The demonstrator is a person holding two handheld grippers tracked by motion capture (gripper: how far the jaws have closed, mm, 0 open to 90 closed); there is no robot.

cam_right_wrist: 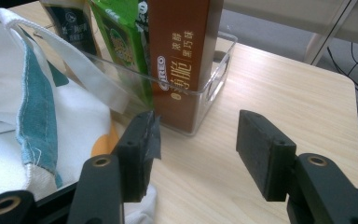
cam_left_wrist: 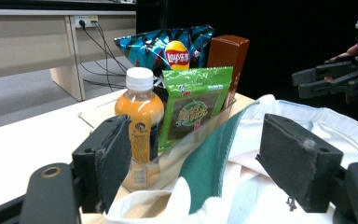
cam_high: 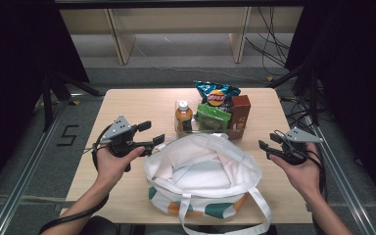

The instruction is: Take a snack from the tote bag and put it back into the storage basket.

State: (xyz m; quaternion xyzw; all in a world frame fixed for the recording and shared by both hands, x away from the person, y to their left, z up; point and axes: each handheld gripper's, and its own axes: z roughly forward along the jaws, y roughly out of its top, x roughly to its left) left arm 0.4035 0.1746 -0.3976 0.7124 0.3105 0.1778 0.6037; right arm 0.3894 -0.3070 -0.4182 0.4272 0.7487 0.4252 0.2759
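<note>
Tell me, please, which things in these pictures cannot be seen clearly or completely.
- Tote bag inside: in the high view its white folds hide the bottom.
- Orange drink bottle base: in the left gripper view the left gripper jaw covers it.
- Brown box top: cut off by the upper edge of the right gripper view.
- Clear bin far side: behind the packets.
- Green packet print: too small in the high view.

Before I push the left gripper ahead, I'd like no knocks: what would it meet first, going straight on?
Probably the tote bag's rim, which lies between the open jaws of the left gripper. The clear bin with the juice bottle stands just beyond; depth is unclear.
</note>
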